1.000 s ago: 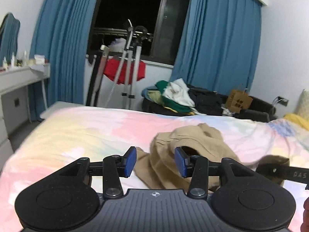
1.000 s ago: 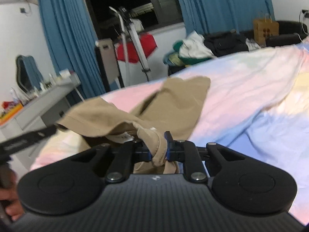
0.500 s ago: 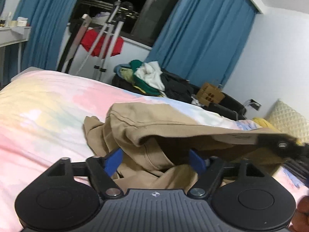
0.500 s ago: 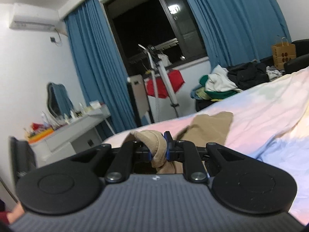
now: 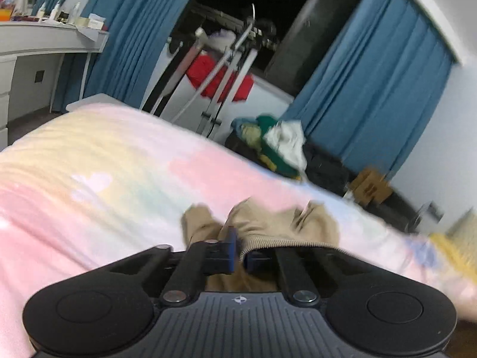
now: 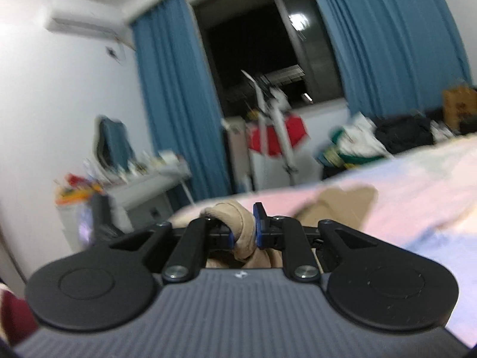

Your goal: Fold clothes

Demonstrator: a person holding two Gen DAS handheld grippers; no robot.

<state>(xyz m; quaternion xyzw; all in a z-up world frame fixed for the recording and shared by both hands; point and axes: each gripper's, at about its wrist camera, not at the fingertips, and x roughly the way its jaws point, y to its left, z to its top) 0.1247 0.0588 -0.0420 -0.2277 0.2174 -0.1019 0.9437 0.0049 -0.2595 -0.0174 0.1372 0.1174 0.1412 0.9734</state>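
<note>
A tan garment [image 5: 277, 220] lies crumpled on the pastel bedspread [image 5: 104, 173]. My left gripper [image 5: 241, 252] is shut on its ribbed hem, which runs off to the right over the right finger. In the right wrist view my right gripper [image 6: 244, 234] is shut on a bunched roll of the same tan garment [image 6: 238, 223], held above the bed. More of the cloth [image 6: 342, 200] trails flat on the bed beyond. Both views are motion-blurred.
A white dresser [image 5: 35, 50] with bottles stands left of the bed. A drying rack with a red cloth [image 5: 220, 80] stands by the dark window. A heap of clothes [image 5: 277, 143] sits beyond the bed's far edge. Blue curtains [image 6: 179, 104] flank the window.
My left gripper has shut on the garment's hem; it was open around the cloth before. Both grippers have swung, and the right one still holds its bunch.
</note>
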